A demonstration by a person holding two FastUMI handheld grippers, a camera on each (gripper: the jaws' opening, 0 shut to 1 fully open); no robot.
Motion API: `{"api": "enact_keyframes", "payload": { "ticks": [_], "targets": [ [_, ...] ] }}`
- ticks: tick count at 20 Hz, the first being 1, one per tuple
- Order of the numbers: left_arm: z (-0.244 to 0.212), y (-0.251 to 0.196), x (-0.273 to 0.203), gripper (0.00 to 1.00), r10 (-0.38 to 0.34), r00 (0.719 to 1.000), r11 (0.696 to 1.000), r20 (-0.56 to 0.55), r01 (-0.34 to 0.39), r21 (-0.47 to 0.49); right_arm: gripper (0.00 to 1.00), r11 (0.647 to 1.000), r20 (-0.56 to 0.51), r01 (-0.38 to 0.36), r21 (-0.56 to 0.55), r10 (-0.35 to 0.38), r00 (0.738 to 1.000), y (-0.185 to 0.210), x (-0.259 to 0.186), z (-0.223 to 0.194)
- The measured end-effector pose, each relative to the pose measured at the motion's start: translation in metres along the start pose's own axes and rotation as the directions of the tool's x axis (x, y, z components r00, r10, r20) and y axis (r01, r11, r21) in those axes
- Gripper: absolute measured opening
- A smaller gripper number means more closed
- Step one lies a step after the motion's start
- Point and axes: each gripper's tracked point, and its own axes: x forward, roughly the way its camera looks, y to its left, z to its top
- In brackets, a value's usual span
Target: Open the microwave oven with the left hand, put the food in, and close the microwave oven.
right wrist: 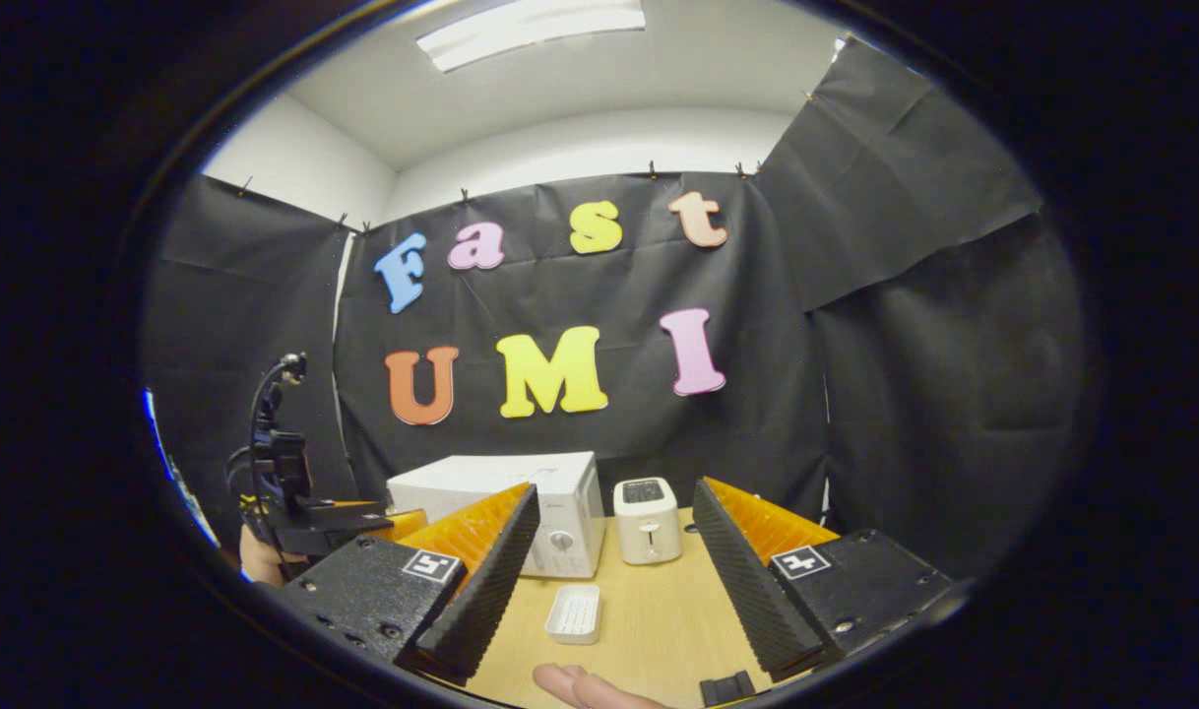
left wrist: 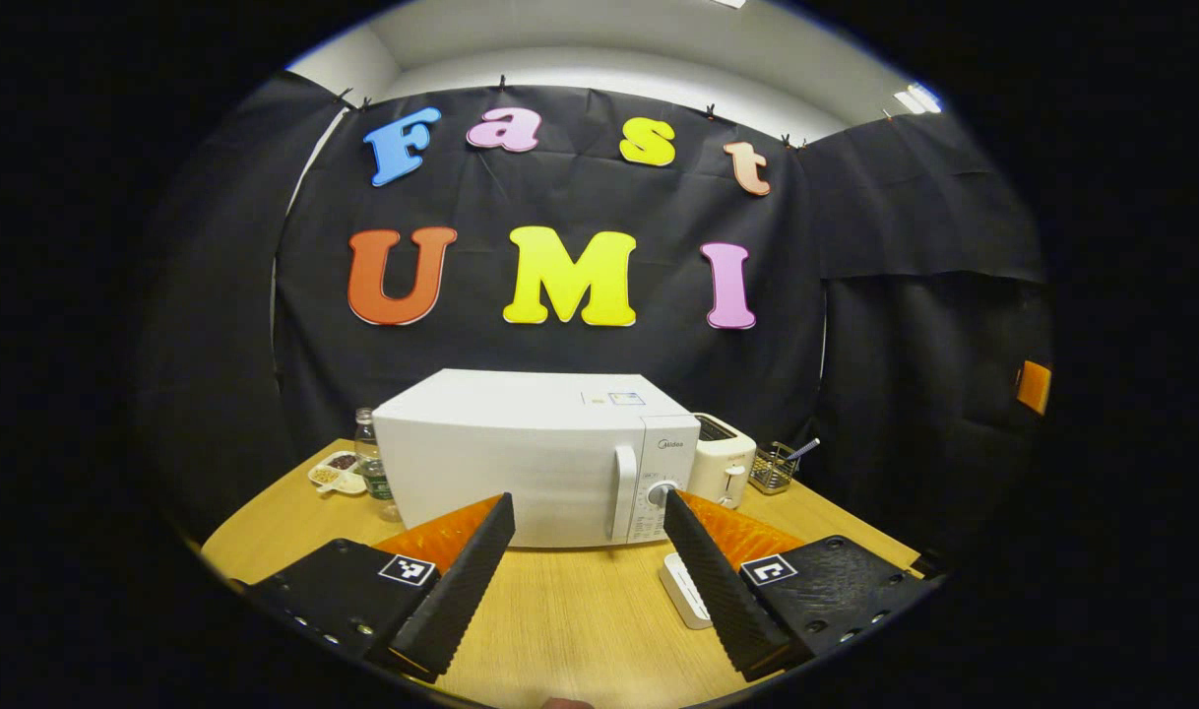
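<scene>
On the wooden counter (left wrist: 580,630) I see the white microwave (left wrist: 521,463) standing with its door shut, a toaster (left wrist: 723,461) just beside it on its dial side. My left claw (left wrist: 588,571) hangs spread wide in front of the door, gripping nothing. My right claw (right wrist: 609,591) is equally wide and empty, with a small white dish (right wrist: 574,613) lying between its fingers on the counter, near the microwave.
</scene>
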Motion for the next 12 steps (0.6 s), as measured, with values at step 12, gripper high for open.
{"api": "enact_keyframes", "payload": {
  "ticks": [12],
  "targets": [
    [0.046, 0.033, -0.135, 0.97, 0.159, 0.976, 0.978, 0.149, -0.176, 0.110, 1.00, 0.999, 0.034, 0.023, -0.043, -0.021, 0.999, 0.024, -0.041, 0.015]
  ]
}}
